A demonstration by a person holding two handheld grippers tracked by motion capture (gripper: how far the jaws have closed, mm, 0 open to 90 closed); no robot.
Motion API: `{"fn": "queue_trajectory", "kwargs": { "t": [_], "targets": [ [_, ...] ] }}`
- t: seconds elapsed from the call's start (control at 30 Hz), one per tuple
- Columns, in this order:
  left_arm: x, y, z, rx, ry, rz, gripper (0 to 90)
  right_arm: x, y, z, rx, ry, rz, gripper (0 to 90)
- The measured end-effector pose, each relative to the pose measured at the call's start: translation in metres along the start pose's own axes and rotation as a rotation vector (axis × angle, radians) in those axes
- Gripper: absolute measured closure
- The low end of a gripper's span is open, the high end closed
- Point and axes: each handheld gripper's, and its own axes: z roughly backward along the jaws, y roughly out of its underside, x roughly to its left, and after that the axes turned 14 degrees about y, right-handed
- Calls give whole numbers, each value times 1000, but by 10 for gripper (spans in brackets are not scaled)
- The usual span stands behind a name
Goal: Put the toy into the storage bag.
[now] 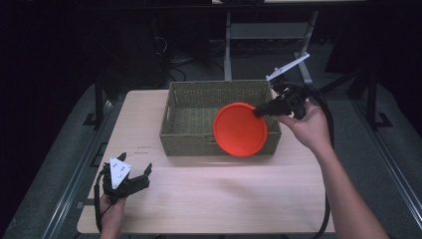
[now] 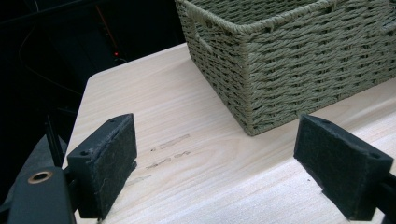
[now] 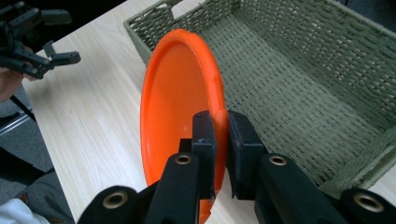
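Note:
An orange plate (image 1: 241,129) hangs on edge over the near wall of a woven green basket (image 1: 194,119), tilted toward me. My right gripper (image 1: 261,111) is shut on the plate's right rim. In the right gripper view the two black pads (image 3: 205,135) clamp the orange plate (image 3: 180,102) above the basket (image 3: 303,70). My left gripper (image 1: 130,169) rests low at the table's near left corner, open and holding nothing. Its pads (image 2: 112,158) stand wide apart over bare wood, with the basket's corner (image 2: 280,60) ahead.
The light wooden table (image 1: 209,194) has free room in front of and left of the basket. A metal stand (image 1: 268,35) and cables lie on the dark floor behind. The right gripper's black cable (image 1: 326,129) trails past the table's right edge.

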Motion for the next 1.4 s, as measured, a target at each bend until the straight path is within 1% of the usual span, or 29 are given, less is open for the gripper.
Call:
{"fn": "queue_trajectory", "kwargs": {
  "t": [0.23, 0.27, 0.43, 0.67, 0.8, 1.0, 1.07, 1.1, 1.23, 1.4],
  "targets": [
    [0, 0, 0, -4, 1, 5, 127, -6, -12, 0, -8, -5, -17, 820],
    [0, 0, 0, 6, 0, -2, 127, -7, -14, 0, -10, -1, -22, 821],
    [0, 0, 1, 3, 0, -2, 127, -10, -20, -2, -6, 6, -29, 820],
    [0, 0, 0, 5, 3, -3, 127, -15, -25, -6, -5, 18, -42, 821],
    [0, 0, 1, 3, 1, -2, 127, -17, -26, -7, -4, 16, -48, 820],
    [0, 0, 0, -1, 1, 0, 127, -22, -30, -11, 2, 25, -72, 820],
    [0, 0, 1, 1, 2, -2, 127, -25, -30, -12, -1, 27, -72, 820],
    [0, 0, 1, 2, 2, -1, 127, -27, -32, -12, 1, 32, -86, 820],
    [1, 0, 0, -2, 2, 1, 128, -33, -35, -14, 1, 35, -95, 820],
    [0, 0, 1, 2, 3, -2, 127, -36, -39, -16, 0, 41, -113, 820]
  ]
}}
